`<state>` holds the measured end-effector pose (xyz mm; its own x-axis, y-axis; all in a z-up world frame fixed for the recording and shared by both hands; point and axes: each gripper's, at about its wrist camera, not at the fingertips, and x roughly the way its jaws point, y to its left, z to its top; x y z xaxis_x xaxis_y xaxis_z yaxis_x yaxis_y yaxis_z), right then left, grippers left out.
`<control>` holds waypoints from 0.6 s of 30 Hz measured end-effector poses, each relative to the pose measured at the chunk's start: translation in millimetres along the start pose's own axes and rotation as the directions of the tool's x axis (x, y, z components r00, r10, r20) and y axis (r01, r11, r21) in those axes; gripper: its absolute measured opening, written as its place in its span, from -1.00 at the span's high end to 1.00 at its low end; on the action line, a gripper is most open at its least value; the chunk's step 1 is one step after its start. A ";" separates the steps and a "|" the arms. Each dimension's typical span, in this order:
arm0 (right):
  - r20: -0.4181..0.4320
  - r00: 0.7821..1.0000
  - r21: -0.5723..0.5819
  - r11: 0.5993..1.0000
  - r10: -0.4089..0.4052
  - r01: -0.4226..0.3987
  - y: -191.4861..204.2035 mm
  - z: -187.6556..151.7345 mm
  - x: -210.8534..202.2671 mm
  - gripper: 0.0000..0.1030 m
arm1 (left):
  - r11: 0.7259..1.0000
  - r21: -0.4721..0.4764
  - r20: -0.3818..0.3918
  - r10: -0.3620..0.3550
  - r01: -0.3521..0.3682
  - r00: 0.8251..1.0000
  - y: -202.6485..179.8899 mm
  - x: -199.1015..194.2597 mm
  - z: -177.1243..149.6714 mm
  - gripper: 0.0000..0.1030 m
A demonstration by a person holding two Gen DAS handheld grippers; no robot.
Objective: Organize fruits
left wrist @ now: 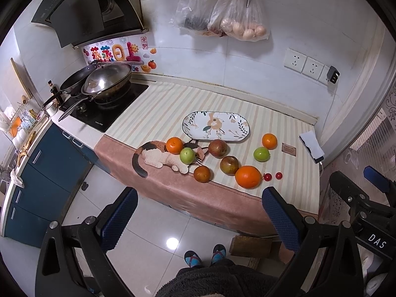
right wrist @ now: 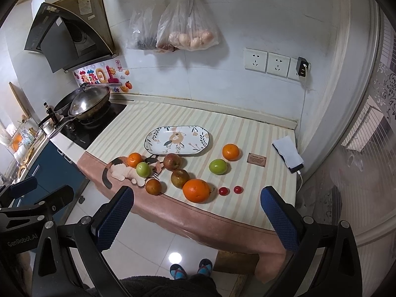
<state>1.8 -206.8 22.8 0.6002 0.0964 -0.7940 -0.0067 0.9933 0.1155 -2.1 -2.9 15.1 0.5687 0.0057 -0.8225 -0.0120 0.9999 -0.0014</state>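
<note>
Striped counter cloth [left wrist: 247,113], fruits [left wrist: 248,177] well ahead of both wide-open, empty claws [left wrist: 200,219] [right wrist: 198,219]

We are in a home kitchen: a wok [left wrist: 109,80] sits on a stove [left wrist: 109,109] under a range hood [left wrist: 81,12], with blue cabinets [left wrist: 42,173], tiled walls, wall sockets [right wrist: 267,61] and a hanging bag of eggs [right wrist: 193,34].

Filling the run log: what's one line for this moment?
left tongs open, empty | right tongs open, empty | plate empty | fruits on cloth
</note>
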 end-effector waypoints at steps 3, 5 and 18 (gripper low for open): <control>0.004 1.000 0.000 1.000 0.001 -0.001 3.4 -3.1 -5.6 -1.00 | 1.000 0.000 0.000 -0.001 0.001 1.000 0.3 -0.2 0.0 -1.00; 0.006 1.000 -0.001 1.000 0.001 -0.001 4.9 -3.5 -6.4 -1.00 | 1.000 0.000 0.000 -0.001 0.001 1.000 0.5 0.3 -0.5 -1.00; 0.014 1.000 -0.001 1.000 0.002 -0.002 8.2 -1.1 -8.2 -1.00 | 1.000 0.000 0.002 -0.001 0.001 1.000 0.6 -0.5 -0.6 -1.00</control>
<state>-4.1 -199.3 29.6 0.6111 0.0977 -0.7855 -0.0089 0.9931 0.1166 -2.8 -2.3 15.2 0.5707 0.0044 -0.8212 -0.0115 0.9999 -0.0026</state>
